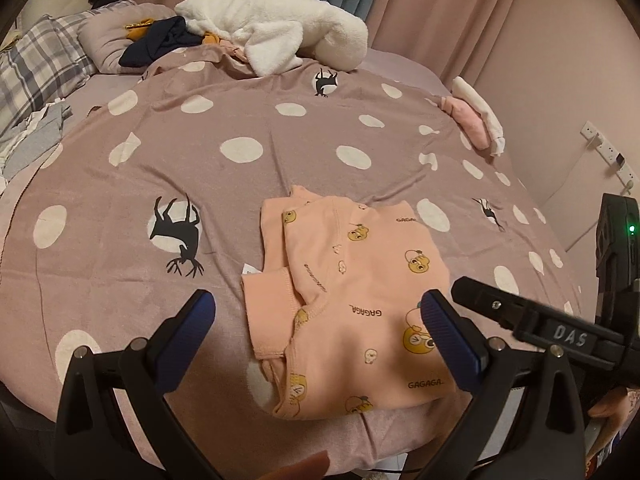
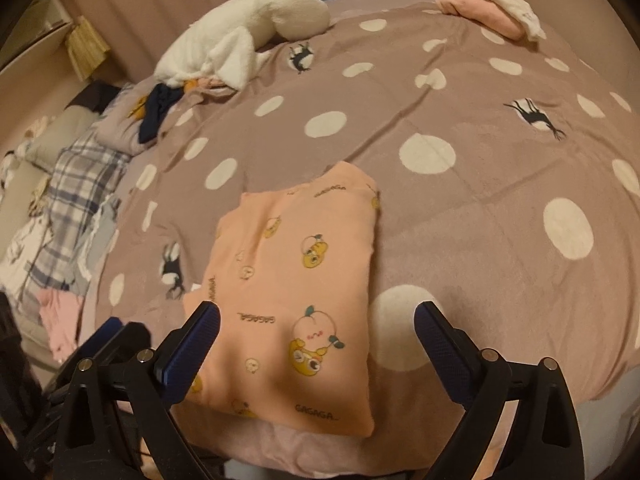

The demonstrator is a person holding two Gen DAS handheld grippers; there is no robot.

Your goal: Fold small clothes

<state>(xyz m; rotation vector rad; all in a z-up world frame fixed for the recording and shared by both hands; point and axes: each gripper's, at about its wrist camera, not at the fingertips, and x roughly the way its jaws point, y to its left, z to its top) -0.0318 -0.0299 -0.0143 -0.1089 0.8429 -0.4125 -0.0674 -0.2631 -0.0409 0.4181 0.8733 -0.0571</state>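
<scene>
With both the left gripper [image 1: 320,328] and right gripper [image 2: 318,330] spread wide and empty just over the near edge of the folded peach shirt [image 2: 296,300] on the bedspread [image 2: 480,220], we should pinch that edge squarely, lift evenly.

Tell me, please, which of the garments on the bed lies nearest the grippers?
The peach cartoon-print top, folded just before both grippers; the pink-and-white folded pile and fluffy white garment lie far behind.

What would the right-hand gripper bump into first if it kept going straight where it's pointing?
Most likely the folded peach duck-print garment on the polka-dot bedspread; the open right gripper points down at it, though depth is uncertain.
</scene>
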